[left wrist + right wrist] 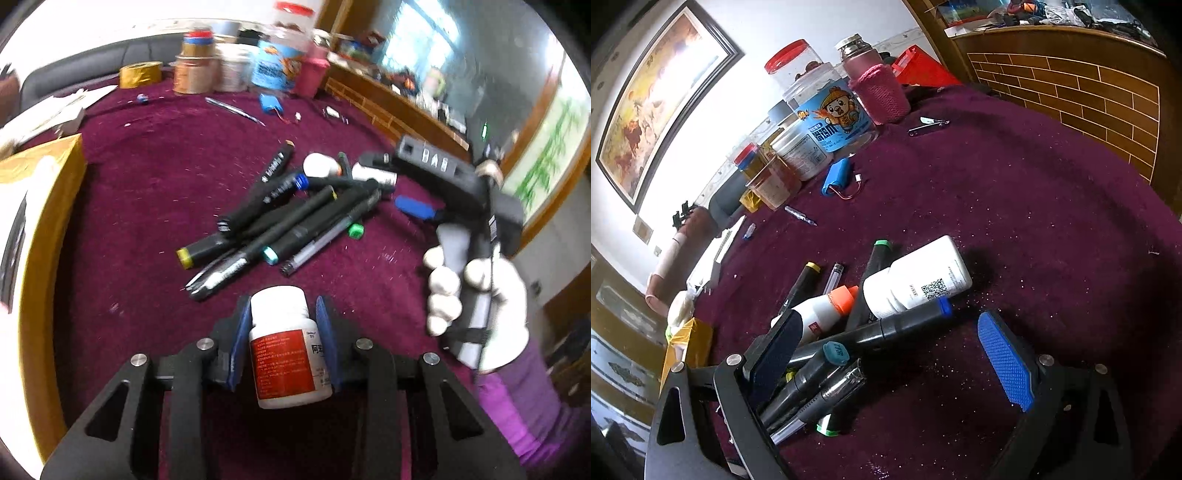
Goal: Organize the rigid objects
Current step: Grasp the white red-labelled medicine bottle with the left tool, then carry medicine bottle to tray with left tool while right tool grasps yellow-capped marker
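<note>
Pill bottle (pixel 290 343), white with a red label, sits clamped between the blue pads of the left gripper (pixel 284 345), lifted clear of the maroon tablecloth (pixel 147 177), probably so it can be sorted apart from the rest. Toward the cloth's middle lies a jumble of markers (pixel 280 206) with a second white bottle (pixel 916 280) and a glue bottle (pixel 823 310) resting on them. The right gripper (pixel 897 354) hangs over that pile, spread wide and empty, seemingly lining up a pick.

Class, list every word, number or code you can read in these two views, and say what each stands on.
"阿": held white pill bottle; its red panel print is too blurred.
QR code, not decodable: lying white bottle.
Blue jar label: cartoon lettering, unreadable.
Marker print: blurred.
</note>
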Motion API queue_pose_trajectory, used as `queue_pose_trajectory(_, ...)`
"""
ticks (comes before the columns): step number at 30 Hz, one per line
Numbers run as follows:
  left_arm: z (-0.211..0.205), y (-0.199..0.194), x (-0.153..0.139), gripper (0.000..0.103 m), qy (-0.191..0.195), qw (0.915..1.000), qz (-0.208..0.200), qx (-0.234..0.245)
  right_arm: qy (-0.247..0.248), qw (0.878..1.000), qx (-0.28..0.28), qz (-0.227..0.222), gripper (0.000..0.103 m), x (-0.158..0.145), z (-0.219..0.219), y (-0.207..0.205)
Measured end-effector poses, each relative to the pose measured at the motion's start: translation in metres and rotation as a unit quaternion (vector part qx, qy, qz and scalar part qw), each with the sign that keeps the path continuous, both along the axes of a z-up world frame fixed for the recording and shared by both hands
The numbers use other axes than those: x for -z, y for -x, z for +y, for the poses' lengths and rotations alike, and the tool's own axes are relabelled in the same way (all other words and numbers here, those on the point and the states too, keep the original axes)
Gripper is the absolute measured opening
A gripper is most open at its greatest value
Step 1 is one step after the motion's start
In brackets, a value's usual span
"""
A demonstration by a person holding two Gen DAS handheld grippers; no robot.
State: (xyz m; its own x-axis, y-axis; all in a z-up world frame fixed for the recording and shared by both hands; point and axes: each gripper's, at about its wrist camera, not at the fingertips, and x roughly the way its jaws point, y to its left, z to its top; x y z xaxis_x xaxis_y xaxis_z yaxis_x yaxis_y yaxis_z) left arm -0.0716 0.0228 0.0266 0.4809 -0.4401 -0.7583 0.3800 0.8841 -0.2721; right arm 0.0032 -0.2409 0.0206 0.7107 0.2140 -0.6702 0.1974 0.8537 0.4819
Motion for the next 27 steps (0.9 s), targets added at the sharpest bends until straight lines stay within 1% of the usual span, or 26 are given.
queue_pose_trajectory(3, 0.02, 0.008, -0.012, 0.032, 0.041, 0.999, -0.007, -0.019, 0.0, 1.0, 0.0, 0.0, 0.093, 0.0, 0.0, 0.0)
queue_pose_trajectory(6, 0.04, 0.017, -0.025, 0.032, 0.077, 0.9962, -0.019, -0.037, 0.001, 1.0, 0.001, 0.0, 0.093, 0.0, 0.0, 0.0)
queue_pose_trajectory(9, 0.058, 0.024, -0.037, 0.032, 0.099, 0.9933, -0.032, -0.05, 0.006, 1.0, 0.008, 0.003, 0.093, -0.002, -0.001, 0.0)
queue_pose_trajectory(12, 0.073, 0.033, -0.046, 0.033, 0.116, 0.9908, -0.044, -0.053, 0.022, 1.0, 0.013, -0.005, 0.093, -0.015, 0.0, 0.005)
queue_pose_trajectory(14, 0.079, 0.036, -0.048, 0.033, 0.123, 0.9897, -0.051, -0.053, 0.041, 0.999, 0.0, -0.009, 0.093, -0.03, 0.008, 0.004)
queue_pose_trajectory(16, 0.084, 0.036, -0.049, 0.033, 0.133, 0.9883, -0.052, -0.052, 0.062, 0.998, -0.03, -0.006, 0.093, -0.047, 0.024, -0.006)
queue_pose_trajectory(18, 0.088, 0.036, -0.048, 0.033, 0.143, 0.987, -0.053, -0.051, 0.072, 0.996, -0.058, 0.005, 0.093, -0.054, 0.04, -0.019)
queue_pose_trajectory(20, 0.092, 0.037, -0.048, 0.033, 0.147, 0.9863, -0.055, -0.052, 0.09, 0.991, -0.094, 0.028, 0.093, -0.054, 0.063, -0.038)
queue_pose_trajectory(21, 0.096, 0.037, -0.047, 0.033, 0.149, 0.9858, -0.056, -0.055, 0.108, 0.987, -0.113, 0.041, 0.093, -0.053, 0.078, -0.049)
queue_pose_trajectory(22, 0.101, 0.037, -0.047, 0.033, 0.152, 0.9851, -0.056, -0.058, 0.127, 0.984, -0.12, 0.047, 0.093, -0.05, 0.089, -0.055)
queue_pose_trajectory(23, 0.107, 0.037, -0.048, 0.033, 0.154, 0.9845, -0.056, -0.062, 0.154, 0.978, -0.131, 0.059, 0.092, -0.046, 0.105, -0.065)
queue_pose_trajectory(24, 0.112, 0.037, -0.048, 0.033, 0.156, 0.9838, -0.056, -0.067, 0.17, 0.973, -0.142, 0.07, 0.09, -0.042, 0.116, -0.074)
queue_pose_trajectory(25, 0.117, 0.037, -0.048, 0.033, 0.158, 0.9833, -0.056, -0.071, 0.186, 0.967, -0.151, 0.085, 0.083, -0.037, 0.126, -0.082)
queue_pose_trajectory(26, 0.122, 0.039, -0.048, 0.033, 0.159, 0.9827, -0.056, -0.076, 0.205, 0.961, -0.156, 0.102, 0.08, -0.032, 0.135, -0.09)
queue_pose_trajectory(27, 0.127, 0.039, -0.047, 0.033, 0.161, 0.982, -0.056, -0.081, 0.224, 0.954, -0.157, 0.121, 0.08, -0.025, 0.142, -0.097)
